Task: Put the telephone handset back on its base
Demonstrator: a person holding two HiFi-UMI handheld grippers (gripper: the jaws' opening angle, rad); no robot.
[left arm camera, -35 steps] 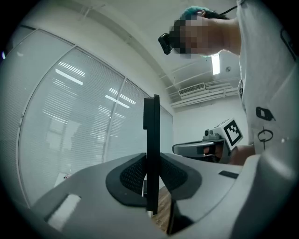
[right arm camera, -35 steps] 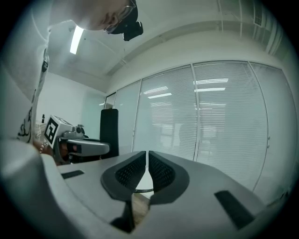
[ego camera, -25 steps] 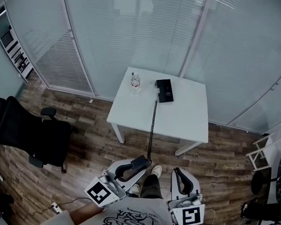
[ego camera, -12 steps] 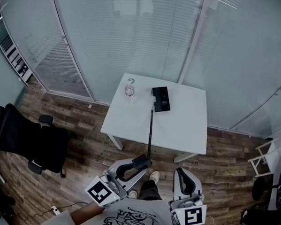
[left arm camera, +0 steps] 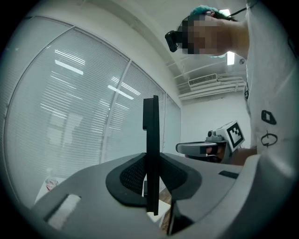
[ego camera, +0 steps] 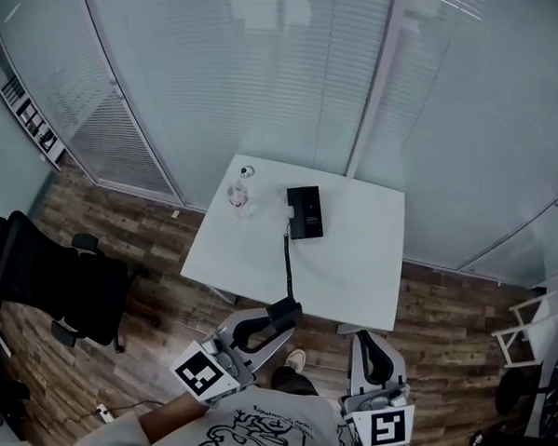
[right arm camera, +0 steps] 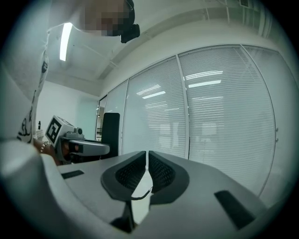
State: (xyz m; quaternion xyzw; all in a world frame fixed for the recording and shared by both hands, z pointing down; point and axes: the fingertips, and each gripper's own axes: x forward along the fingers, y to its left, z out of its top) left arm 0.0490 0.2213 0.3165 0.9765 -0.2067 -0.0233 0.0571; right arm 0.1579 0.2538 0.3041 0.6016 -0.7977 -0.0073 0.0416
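The black telephone base (ego camera: 305, 212) lies on the white table (ego camera: 351, 268), near its far side. Its coiled cord (ego camera: 287, 264) runs back over the near edge to the black handset (ego camera: 284, 311). My left gripper (ego camera: 272, 321) is shut on that handset, held in the air just short of the table. In the left gripper view the handset (left arm camera: 150, 135) stands edge-on between the pads. My right gripper (ego camera: 366, 341) hangs to the right of it, shut and empty, its pads (right arm camera: 159, 170) together.
A clear bottle (ego camera: 237, 196) stands on the table left of the base, with a small round thing (ego camera: 247, 171) behind it. A black office chair (ego camera: 61, 281) is on the wooden floor at left. Glass walls with blinds close off the back.
The table and base have come closer and lower in the head view as the person stepped towards them. Both grippers keep their hold and pose.
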